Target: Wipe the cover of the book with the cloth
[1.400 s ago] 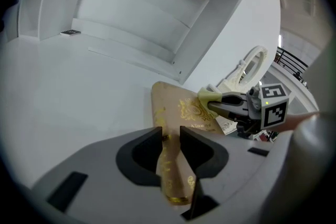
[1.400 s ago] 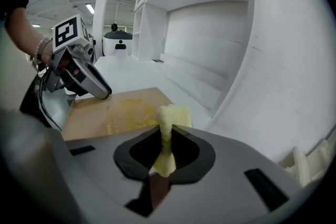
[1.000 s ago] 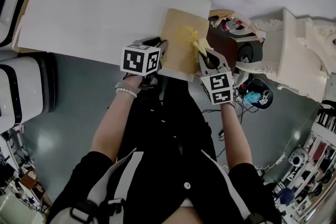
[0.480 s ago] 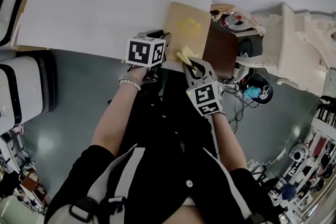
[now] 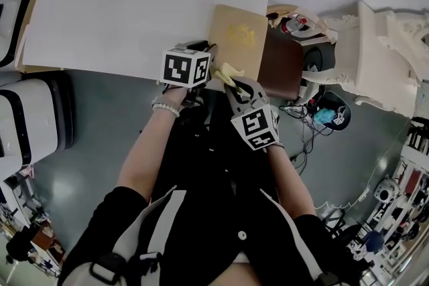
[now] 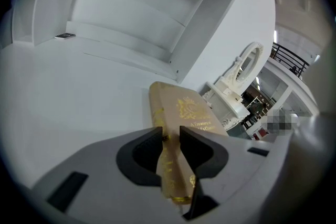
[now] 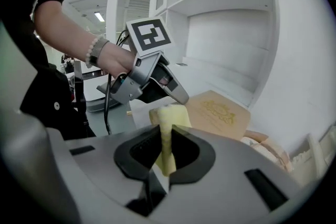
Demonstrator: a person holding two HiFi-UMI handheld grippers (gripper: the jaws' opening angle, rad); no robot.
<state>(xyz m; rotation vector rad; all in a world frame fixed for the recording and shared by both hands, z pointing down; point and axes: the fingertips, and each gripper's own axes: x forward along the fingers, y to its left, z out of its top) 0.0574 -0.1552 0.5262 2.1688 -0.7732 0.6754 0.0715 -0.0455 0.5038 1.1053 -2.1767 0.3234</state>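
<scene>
Between the left gripper's jaws sits the book's near edge, clamped and steadied on the white table. The right gripper pinches the yellow cloth, now drawn back from mid-cover to the near edge, so one wiping stroke looks finished.

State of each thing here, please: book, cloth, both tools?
book: closed, flat on the white table, near spine end clamped.
cloth: yellow, bunched, pinched, by the book's near edge.
left tool: shut on the book.
right tool: shut on the cloth.
</scene>
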